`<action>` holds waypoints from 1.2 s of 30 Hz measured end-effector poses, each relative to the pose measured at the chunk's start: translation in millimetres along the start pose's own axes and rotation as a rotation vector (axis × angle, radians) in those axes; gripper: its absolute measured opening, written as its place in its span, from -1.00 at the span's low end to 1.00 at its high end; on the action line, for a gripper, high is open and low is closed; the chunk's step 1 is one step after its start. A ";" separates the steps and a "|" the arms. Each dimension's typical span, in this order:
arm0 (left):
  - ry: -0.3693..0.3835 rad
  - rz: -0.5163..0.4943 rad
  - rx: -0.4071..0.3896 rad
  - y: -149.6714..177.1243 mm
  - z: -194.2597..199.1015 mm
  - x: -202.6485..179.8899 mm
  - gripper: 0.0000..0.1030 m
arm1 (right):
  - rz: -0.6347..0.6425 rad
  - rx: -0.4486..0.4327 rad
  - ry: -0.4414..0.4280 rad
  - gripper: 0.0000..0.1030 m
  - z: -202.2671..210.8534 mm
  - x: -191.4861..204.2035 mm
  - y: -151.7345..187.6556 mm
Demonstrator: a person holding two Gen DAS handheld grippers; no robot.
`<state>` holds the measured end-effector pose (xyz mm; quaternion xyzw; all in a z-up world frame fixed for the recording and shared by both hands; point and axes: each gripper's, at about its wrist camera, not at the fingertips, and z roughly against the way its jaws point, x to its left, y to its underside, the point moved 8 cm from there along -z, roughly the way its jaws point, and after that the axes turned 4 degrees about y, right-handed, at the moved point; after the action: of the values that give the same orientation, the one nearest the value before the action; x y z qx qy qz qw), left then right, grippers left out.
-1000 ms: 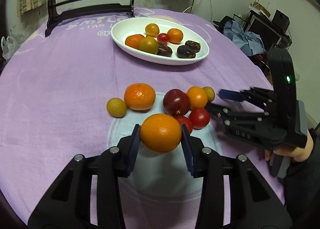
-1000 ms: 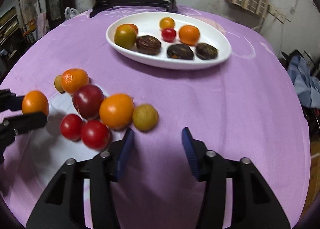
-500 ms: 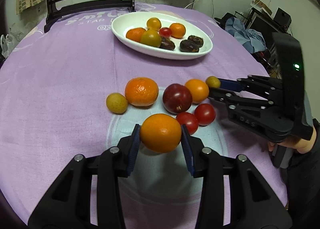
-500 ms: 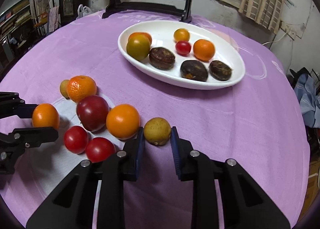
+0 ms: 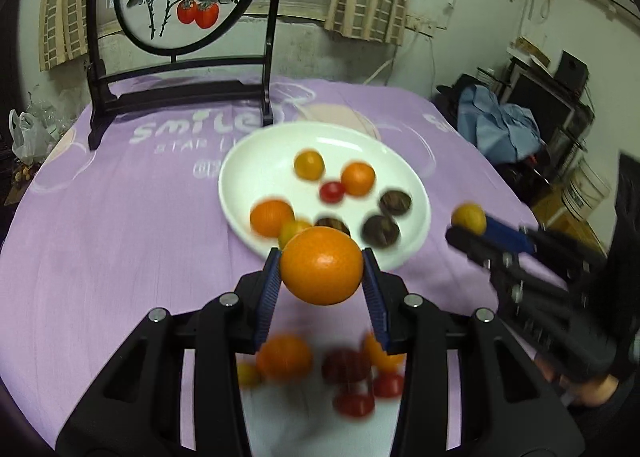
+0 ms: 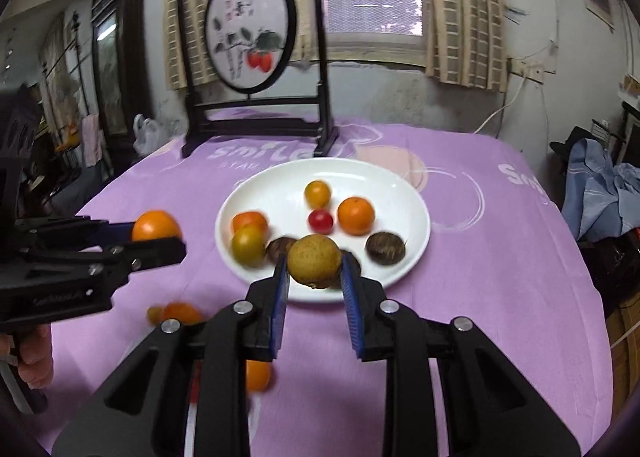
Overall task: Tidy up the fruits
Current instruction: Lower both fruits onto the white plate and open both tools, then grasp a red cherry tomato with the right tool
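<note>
Comparing with a second ago, the orange (image 5: 320,265) remains clamped between the left gripper (image 5: 320,277) pads, but it is now raised off the purple tablecloth (image 5: 120,225) and sits before the near rim of the white plate (image 5: 248,161). The small yellow-brown fruit (image 6: 315,260), then loose on the cloth beside open jaws, is now pinched in the right gripper (image 6: 314,277), whose jaws have just closed on it, and lifted before the plate. Only the left wrist view shows the loose fruits (image 5: 320,369) left on the cloth beneath the grippers, blurred. Only the right wrist view shows a hand (image 6: 34,357) under the left gripper's handle.
</note>
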<state>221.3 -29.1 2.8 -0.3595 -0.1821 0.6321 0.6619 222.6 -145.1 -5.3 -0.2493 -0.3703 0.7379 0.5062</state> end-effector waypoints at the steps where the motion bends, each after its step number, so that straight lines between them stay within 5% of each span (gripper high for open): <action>1: -0.008 0.012 -0.003 -7.6 -7.4 2.9 -0.22 | 0.002 0.008 0.002 -0.49 -6.8 0.0 -1.7; 13: -0.034 0.092 0.055 -29.7 -83.6 27.7 -0.21 | 0.039 0.115 0.014 -0.49 -84.6 8.6 0.2; 14: -0.035 0.097 0.059 -30.0 -87.5 29.2 -0.16 | 0.032 0.125 0.019 -0.48 -90.1 7.9 0.9; 16: -0.031 0.119 0.038 -33.9 -90.1 32.0 0.28 | 0.021 0.143 0.012 -0.41 -96.9 7.9 2.7; 17: -0.036 0.128 0.019 -36.2 -88.0 33.4 0.43 | 0.025 0.147 0.012 -0.41 -98.0 9.3 3.8; 27: -0.030 0.105 -0.029 -31.8 -46.7 30.5 0.60 | 0.022 0.122 -0.003 -0.39 -64.6 8.1 10.6; 31: -0.047 0.072 -0.037 -16.8 -26.1 29.0 0.69 | 0.002 0.115 -0.002 -0.03 -41.5 3.7 22.3; 36: -0.057 0.048 -0.035 10.5 -0.8 31.4 0.73 | -0.021 0.111 -0.014 0.07 -12.9 1.0 39.7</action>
<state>218.7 0.5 -11.8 -0.3572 -0.2033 0.6545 0.6345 209.5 -148.8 -44.8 -0.2119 -0.3351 0.7535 0.5245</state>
